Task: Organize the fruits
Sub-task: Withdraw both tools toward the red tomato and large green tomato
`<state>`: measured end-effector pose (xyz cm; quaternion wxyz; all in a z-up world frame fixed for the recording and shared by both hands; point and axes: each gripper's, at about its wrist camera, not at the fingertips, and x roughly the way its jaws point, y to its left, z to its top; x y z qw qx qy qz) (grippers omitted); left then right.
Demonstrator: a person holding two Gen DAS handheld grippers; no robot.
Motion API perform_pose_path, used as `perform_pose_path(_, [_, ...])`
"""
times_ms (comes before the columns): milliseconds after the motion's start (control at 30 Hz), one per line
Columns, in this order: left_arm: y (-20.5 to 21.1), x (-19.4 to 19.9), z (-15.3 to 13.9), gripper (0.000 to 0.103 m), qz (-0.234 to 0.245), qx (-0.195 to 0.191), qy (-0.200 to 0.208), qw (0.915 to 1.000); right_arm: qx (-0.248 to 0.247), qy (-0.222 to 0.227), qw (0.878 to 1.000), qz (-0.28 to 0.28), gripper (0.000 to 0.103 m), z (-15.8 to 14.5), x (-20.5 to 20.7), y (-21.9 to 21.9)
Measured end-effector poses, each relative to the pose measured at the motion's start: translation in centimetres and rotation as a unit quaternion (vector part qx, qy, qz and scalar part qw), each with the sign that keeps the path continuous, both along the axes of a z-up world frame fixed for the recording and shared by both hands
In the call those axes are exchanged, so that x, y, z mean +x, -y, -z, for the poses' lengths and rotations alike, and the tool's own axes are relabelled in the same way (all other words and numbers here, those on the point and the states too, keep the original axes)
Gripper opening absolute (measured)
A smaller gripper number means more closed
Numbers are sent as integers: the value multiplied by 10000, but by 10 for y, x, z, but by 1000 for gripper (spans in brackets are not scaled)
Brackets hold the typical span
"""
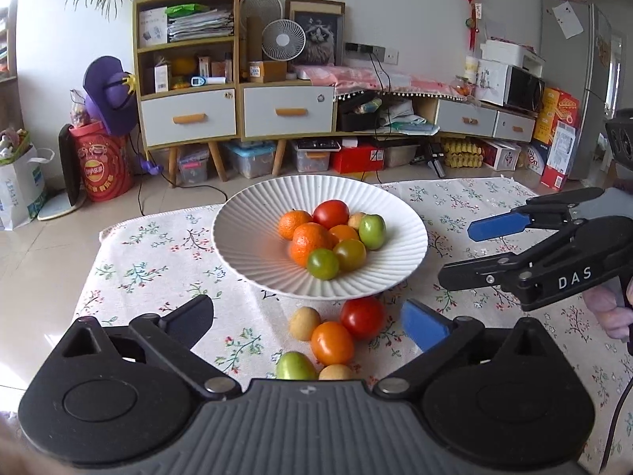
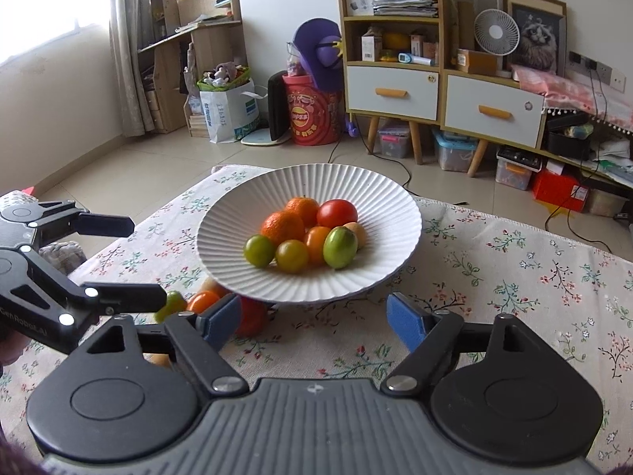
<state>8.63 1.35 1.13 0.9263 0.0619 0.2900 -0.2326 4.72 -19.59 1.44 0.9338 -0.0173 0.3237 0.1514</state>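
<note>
both my grippers, the left one (image 1: 306, 316) and the right one (image 2: 314, 318), are wide open and hold nothing, just before the white bowl (image 1: 253, 245) with fruits.

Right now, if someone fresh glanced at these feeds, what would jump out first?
The white ribbed bowl mid-table, piled with oranges, tomatoes and green fruits. Next, the loose fruits on the floral cloth just in front of it, led by a red tomato and an orange tomato. The left gripper and right gripper hang open and empty.
</note>
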Motion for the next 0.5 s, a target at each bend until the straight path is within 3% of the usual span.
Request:
perform_pose_path(367, [-20, -12, 20, 99, 44, -91, -276, 9996, 50, -292, 9992, -286, 86, 20, -13, -17])
perform_pose_path(500, [-15, -6, 28, 99, 104, -110, -464, 9988, 116, -431, 9985, -306, 79, 26, -10, -24])
